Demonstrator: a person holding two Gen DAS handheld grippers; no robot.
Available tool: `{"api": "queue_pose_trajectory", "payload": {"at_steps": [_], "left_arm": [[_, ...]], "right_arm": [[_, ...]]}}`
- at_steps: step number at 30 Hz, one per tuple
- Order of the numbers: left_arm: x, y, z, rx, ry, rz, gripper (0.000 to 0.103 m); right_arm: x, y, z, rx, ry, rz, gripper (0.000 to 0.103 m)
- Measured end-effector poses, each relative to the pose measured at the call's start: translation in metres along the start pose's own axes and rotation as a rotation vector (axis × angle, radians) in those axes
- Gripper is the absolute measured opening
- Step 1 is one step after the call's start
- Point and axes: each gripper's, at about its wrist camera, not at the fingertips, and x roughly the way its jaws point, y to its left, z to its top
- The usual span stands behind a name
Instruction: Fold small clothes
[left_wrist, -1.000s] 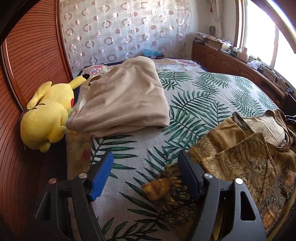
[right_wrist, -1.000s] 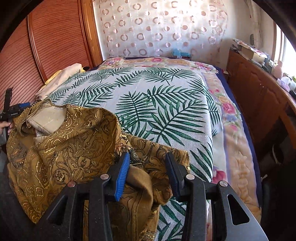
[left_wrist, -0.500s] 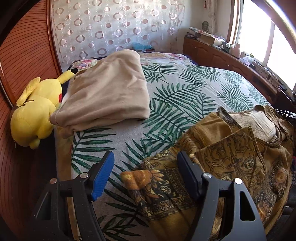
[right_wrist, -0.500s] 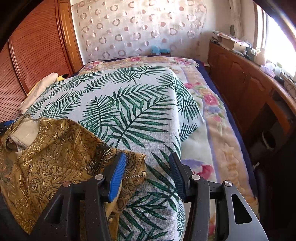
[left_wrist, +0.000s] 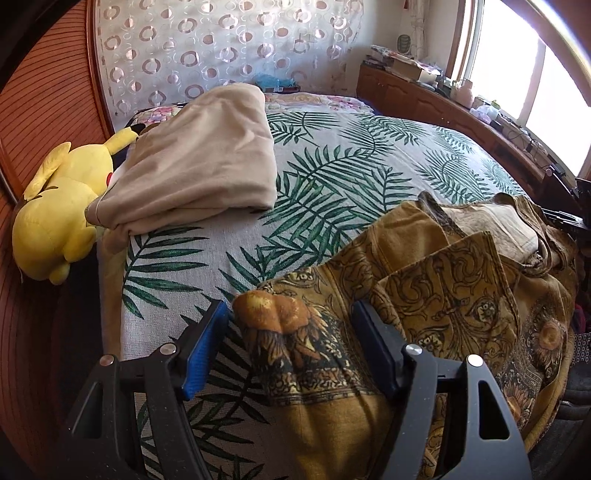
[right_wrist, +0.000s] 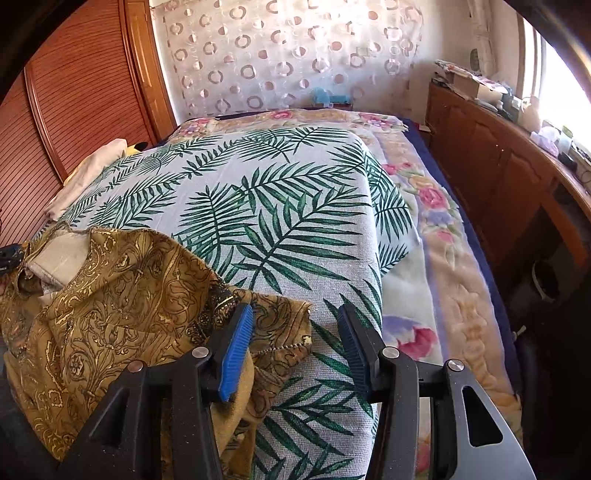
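Observation:
A gold-brown patterned garment (left_wrist: 443, 288) lies crumpled at the near edge of the bed; it also shows in the right wrist view (right_wrist: 110, 295). My left gripper (left_wrist: 288, 328) is open, its jaws on either side of the garment's rumpled left corner (left_wrist: 280, 314) without closing on it. My right gripper (right_wrist: 295, 332) is open; the garment's right corner (right_wrist: 284, 321) lies just inside its left finger, the rest of the gap over bedspread.
The palm-leaf bedspread (left_wrist: 332, 166) covers the bed. A folded beige cloth (left_wrist: 199, 166) lies at its far left, beside a yellow plush toy (left_wrist: 62, 206). Wooden wardrobe (right_wrist: 74, 92) stands left; wooden cabinets (right_wrist: 498, 158) run along the right under the window.
Both grippers have stayed open. The left one moved right until the garment's corner came between its jaws. The right one shifted right, so less of the garment sits in its gap.

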Motion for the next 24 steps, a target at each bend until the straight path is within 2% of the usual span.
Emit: {"api": "queue_pose_trajectory", "payload": {"at_steps": [3,4,6,8,10,13,17,24], "left_arm": [[0.001,-0.001,0.001,0.0,0.002,0.002,0.071],[0.002,-0.002,0.002,0.002,0.0,0.0,0.066],[0.0,-0.004,0.0,0.011,-0.009,-0.022,0.053],[-0.002,-0.009,-0.001,0.021,-0.016,-0.038,0.03],[-0.008,-0.013,-0.002,0.026,-0.031,-0.056,0.012],[-0.031,-0.027,-0.005,0.046,-0.104,-0.033,0.009],[-0.085,-0.038,-0.001,0.028,-0.253,-0.06,0.009],[-0.181,-0.05,0.03,0.058,-0.471,-0.057,0.008]], "right_arm": [[-0.001,0.008,-0.002,-0.027,0.005,0.022,0.019],[-0.001,0.011,-0.002,-0.038,0.006,0.026,0.013],[-0.003,0.016,-0.004,-0.046,0.001,0.038,0.008],[-0.008,0.019,-0.004,-0.053,-0.019,0.054,0.007],[-0.018,0.024,-0.004,-0.054,-0.059,0.059,0.007],[-0.044,0.032,-0.001,-0.054,-0.134,0.064,0.006],[-0.095,0.043,0.007,-0.066,-0.248,0.074,0.006],[-0.185,0.066,0.035,-0.152,-0.408,0.055,0.005]]}}
